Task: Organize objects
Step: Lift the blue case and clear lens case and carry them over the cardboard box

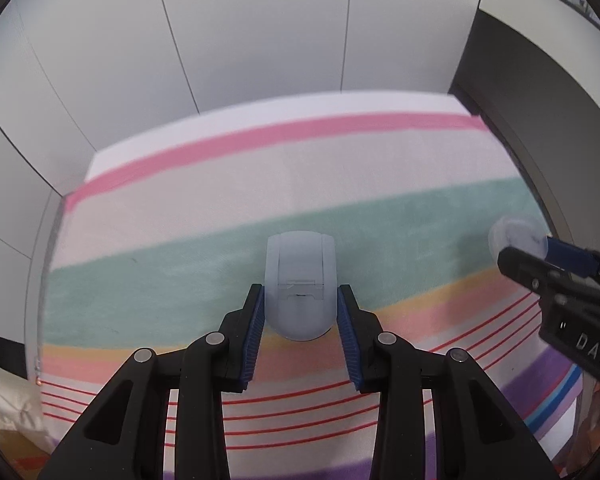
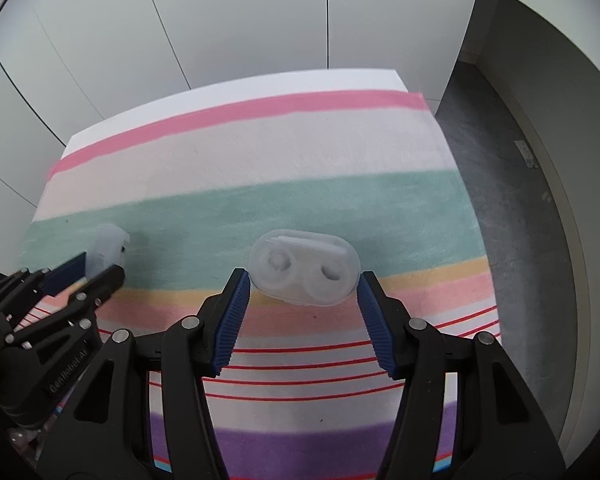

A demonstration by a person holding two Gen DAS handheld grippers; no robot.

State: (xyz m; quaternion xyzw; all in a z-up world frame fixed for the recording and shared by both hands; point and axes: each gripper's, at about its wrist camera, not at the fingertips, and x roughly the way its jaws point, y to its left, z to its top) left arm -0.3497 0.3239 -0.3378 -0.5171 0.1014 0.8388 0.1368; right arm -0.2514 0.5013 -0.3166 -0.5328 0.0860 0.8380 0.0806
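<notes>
Translucent plastic makes up 2 pieces on the striped cloth (image 2: 260,152): 1 cap-shaped part (image 1: 299,286) clamped in the left gripper (image 1: 300,300), 1 oval case (image 2: 305,270) to its right. The right gripper (image 2: 304,286) clamps that case.

pale blue cap (image 1: 299,288) | clear oval two-reel cartridge (image 2: 305,274) | well apart, striped cloth (image 2: 260,208)

I am reading "DAS" on my right gripper (image 1: 540,256) body, beside my left jaws; my left gripper (image 2: 104,264) is showing, perhaps, "GenRobot.AI".
</notes>
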